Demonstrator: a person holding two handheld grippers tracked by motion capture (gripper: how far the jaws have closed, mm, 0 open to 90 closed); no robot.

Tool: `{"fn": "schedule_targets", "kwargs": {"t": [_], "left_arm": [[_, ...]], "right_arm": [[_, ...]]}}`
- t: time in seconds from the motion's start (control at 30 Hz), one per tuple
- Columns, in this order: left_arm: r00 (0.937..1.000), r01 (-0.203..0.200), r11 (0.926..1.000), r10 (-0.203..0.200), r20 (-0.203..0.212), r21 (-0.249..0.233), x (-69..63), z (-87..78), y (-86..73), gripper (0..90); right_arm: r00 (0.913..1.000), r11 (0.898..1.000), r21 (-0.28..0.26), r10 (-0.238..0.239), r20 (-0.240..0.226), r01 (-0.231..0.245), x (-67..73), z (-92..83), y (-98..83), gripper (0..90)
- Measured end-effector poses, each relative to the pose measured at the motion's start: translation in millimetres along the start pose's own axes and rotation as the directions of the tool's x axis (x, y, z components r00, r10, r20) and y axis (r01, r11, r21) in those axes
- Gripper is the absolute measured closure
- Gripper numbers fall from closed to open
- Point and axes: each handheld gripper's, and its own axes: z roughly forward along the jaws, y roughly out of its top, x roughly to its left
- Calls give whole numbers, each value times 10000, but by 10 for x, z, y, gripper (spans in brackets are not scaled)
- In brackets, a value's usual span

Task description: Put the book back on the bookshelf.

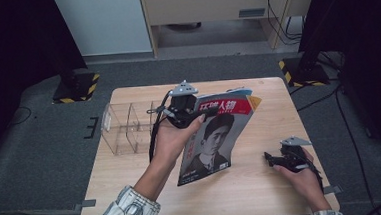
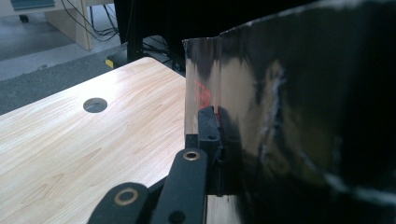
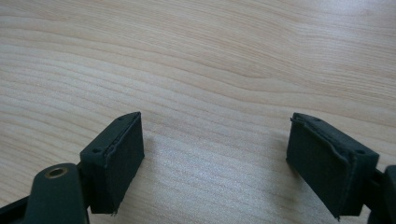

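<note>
At the left of the high view stands a clear acrylic file organiser with upright dividers (image 1: 124, 129), set on the pale wooden bench (image 1: 244, 194) toward its upper-left quarter, its slots apparently open upward and running across the frame. Just right of it, near the centre of the frame, the left hand-held gripper (image 1: 199, 113) is pinching the glossy magazine with a red title band and a black-and-white portrait on its cover (image 1: 211, 141) at its upper-left corner. In the left gripper view the black jaws are pressed together on the magazine's edge (image 2: 243, 130), the near pad flat against the shiny page. The magazine hangs lifted and tilted, its long axis running from the upper right of the high view down to the lower centre, its lower corner close to the bench or just resting on it; which of the two cannot be told. So the organiser lies to the left of the held magazine, close by, with the left hand between them, and the move to come would probably turn on swinging that long axis upright and in line with a slot. At the lower right of the high view the right hand-held gripper (image 1: 277, 160) rests low over bare wood, well apart from both things; in the right gripper view its jaws stand spread wide with nothing between them (image 3: 215, 158).
</note>
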Motion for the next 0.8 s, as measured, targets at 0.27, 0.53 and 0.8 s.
{"fn": "schedule_targets", "kwargs": {"t": [0.27, 0.53, 0.8], "left_arm": [[9999, -25, 10000, 25, -100, 6, 14, -69, -37, 863], [9996, 81, 9999, -84, -260, -120, 84, -192, -111, 863], [9990, 173, 9997, -180, -407, -160, 146, -378, -217, 863]], "right_arm": [[10000, 10000, -5, 16, 1, -16, 2, 1, 1, 190], [10000, 10000, 3, 22, -20, -22, 3, 0, 1, 189], [10000, 10000, 9, 51, 7, -51, 7, -1, 0, 189]]}}
